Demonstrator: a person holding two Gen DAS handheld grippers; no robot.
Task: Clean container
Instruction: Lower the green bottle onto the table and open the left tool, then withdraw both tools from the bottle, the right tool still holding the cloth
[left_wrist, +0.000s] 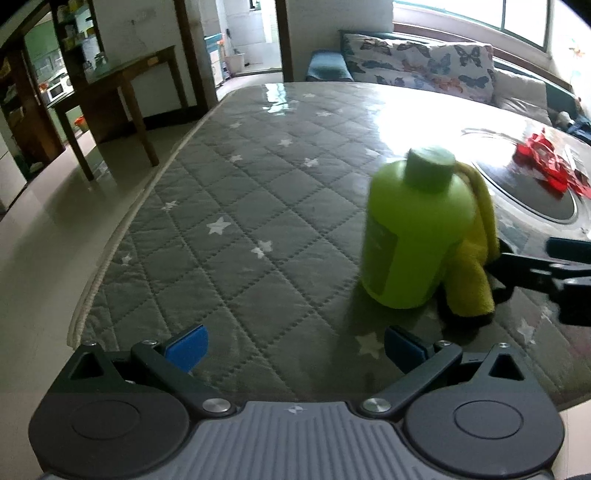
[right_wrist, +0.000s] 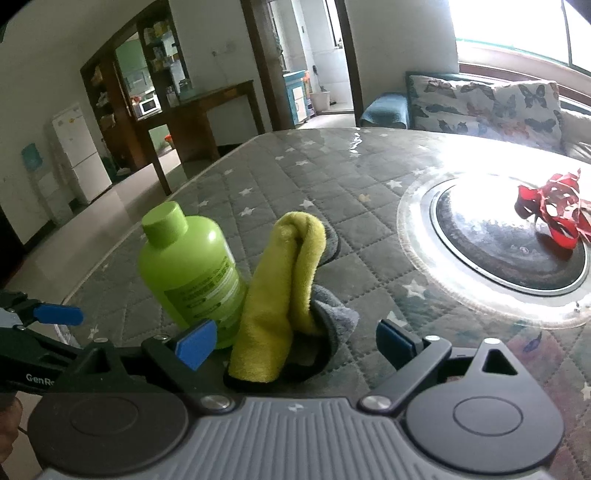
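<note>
A lime-green bottle (left_wrist: 413, 236) with a green cap stands upright on the quilted grey star-patterned table top (left_wrist: 240, 206). A yellow cloth (left_wrist: 476, 266) with a grey underside leans against its right side. My left gripper (left_wrist: 295, 347) is open and empty, near the table's front edge and short of the bottle. In the right wrist view the bottle (right_wrist: 188, 269) and cloth (right_wrist: 280, 288) are close ahead. My right gripper (right_wrist: 295, 345) is wide open; the cloth's lower end lies between the blue pads, and neither presses it. A left finger (right_wrist: 57, 314) shows at the left.
A round glass disc with a dark centre (right_wrist: 509, 251) lies to the right, with a red crumpled ribbon (right_wrist: 554, 214) on it. The table's edge (left_wrist: 122, 236) drops to the floor on the left. A butterfly-print cushion (left_wrist: 424, 62) and a wooden side table (left_wrist: 122, 81) stand beyond.
</note>
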